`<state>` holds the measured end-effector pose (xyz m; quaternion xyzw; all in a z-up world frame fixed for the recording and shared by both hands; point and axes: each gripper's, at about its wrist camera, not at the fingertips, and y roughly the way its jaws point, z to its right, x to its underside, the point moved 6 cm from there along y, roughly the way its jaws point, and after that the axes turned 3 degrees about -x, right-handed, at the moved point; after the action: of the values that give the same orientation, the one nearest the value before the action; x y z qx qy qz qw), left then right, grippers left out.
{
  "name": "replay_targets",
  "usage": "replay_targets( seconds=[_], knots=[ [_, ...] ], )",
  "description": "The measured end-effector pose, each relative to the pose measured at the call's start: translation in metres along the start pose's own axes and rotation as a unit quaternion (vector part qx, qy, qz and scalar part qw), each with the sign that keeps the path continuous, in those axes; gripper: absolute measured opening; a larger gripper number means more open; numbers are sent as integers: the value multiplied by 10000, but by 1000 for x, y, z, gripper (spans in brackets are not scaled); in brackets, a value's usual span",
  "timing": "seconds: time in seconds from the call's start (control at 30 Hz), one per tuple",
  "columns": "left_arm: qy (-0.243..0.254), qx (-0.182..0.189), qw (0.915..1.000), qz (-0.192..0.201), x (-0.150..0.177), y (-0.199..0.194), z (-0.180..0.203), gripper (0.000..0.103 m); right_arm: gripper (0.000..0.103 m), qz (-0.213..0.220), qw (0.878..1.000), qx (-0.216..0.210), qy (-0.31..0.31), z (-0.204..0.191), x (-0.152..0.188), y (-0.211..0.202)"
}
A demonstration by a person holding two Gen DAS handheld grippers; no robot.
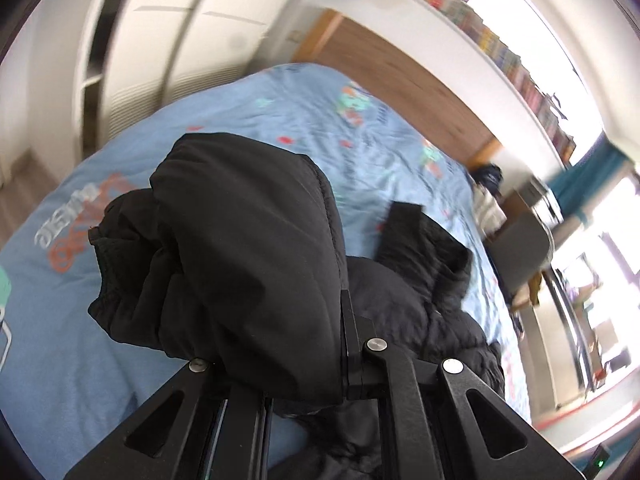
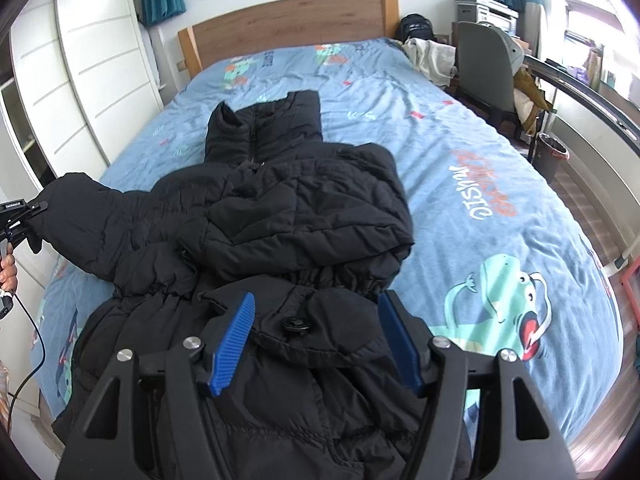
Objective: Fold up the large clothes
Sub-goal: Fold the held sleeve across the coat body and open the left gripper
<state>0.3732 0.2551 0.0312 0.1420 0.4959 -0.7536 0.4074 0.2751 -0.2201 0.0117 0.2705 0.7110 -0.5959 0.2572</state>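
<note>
Gripping the sleeve [image 2: 76,216] at frame left, left tool [image 2: 38,206] is clenched on it; right tool [image 2: 316,344] w/ blue pads released over the jacket [image 2: 280,208] on the bed [image 2: 500,168].

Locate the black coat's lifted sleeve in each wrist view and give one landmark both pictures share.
Left wrist view: the sleeve fills the centre-left, bunched over the shut left tongs, above the bed.
Right wrist view: the sleeve stretches to the far left edge, pinched there by the left tongs.
Shared landmark: the wooden headboard behind the blue bedspread.
</note>
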Motion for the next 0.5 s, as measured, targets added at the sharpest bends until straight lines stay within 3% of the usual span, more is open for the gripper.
replay_targets(
  seconds=[0.23, 0.5],
  knots=[
    [646, 207, 9975, -216, 25, 15, 78, 9, 63, 210, 9997, -28, 137, 21, 4, -21],
    [856, 481, 9928, -693, 78, 44, 133, 9, 63, 224, 9992, -13, 336, 49, 20, -27]
  ],
)
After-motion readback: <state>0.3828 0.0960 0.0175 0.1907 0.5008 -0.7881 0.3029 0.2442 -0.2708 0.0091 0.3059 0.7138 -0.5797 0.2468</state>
